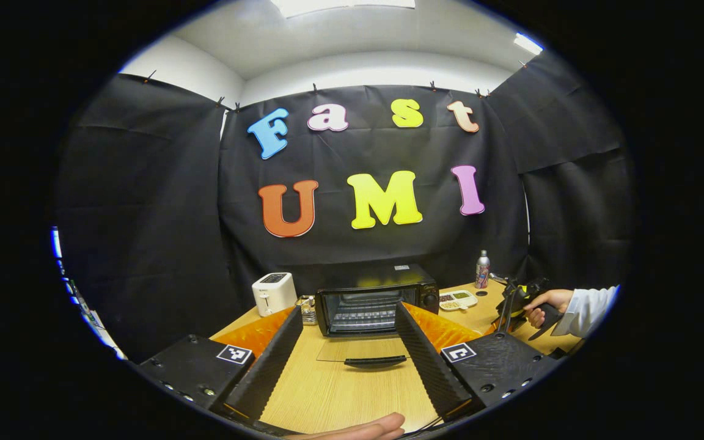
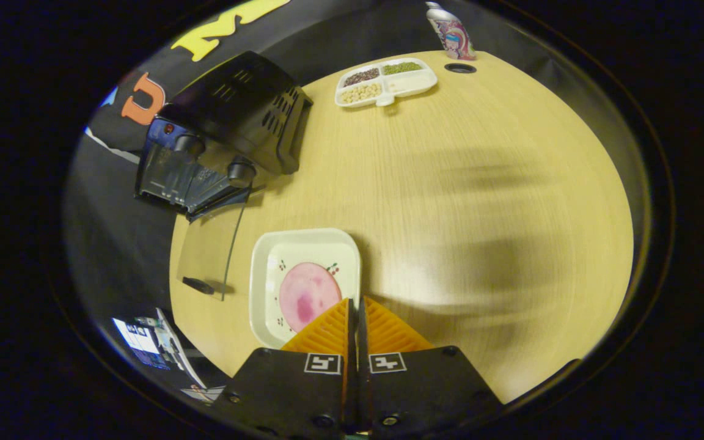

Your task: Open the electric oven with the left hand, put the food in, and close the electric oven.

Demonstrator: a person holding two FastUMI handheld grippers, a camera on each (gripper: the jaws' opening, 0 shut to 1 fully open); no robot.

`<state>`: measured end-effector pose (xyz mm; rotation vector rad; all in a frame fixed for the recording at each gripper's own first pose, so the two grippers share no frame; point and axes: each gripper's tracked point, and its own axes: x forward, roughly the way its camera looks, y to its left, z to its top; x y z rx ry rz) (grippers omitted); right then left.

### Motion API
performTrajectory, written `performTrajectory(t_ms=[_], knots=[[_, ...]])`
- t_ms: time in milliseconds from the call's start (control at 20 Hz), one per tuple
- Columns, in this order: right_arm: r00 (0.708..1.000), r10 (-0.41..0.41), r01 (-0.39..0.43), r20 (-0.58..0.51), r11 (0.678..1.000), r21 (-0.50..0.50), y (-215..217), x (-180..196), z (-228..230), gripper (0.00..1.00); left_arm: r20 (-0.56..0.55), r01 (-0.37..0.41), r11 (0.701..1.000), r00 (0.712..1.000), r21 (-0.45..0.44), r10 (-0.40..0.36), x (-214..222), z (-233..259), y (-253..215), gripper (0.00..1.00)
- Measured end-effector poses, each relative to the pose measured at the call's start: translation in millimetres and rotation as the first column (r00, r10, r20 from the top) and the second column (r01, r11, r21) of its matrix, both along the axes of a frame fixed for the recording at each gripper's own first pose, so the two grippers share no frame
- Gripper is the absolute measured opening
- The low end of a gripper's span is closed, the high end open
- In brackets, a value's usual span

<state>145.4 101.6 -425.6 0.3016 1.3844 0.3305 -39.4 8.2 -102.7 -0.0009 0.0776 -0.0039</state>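
The left gripper [image 1: 348, 321] hung spread before the open electric oven [image 1: 376, 300]; the right gripper [image 2: 355, 305], pressed together, hovered at the plate [image 2: 305, 282] rim.

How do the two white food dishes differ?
The plate is square, undivided, and holds one pink round slice; the tray is split into compartments of small beans or grains. The plate lies near the oven's open door, the tray by the can. Both rest flat on the table.
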Motion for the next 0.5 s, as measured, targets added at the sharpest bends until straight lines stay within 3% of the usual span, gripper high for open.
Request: performTrajectory(t_ms=[150, 450, 500], knots=[[1.0, -0.007, 0.006, 0.01, 1.0, 0.022, -7, -6, 12, 0.01, 0.003, 0.006, 1.0, 1.0, -0.007, -0.006, -6, 0, 1, 1.0], [0.998, -0.06, 0.056, 0.035, 0.995, 0.088, -20, -18, 41, 0.01, 0.007, 0.004, 1.0, 1.0, -0.022, -0.003, -15, 1, 9, 0.96], [0.997, -0.071, 0.066, 0.041, 0.992, 0.104, -21, -20, 47, 0.04, 0.005, 0.003, 1.0, 1.0, -0.024, -0.003, -16, -1, 10, 1.0]])
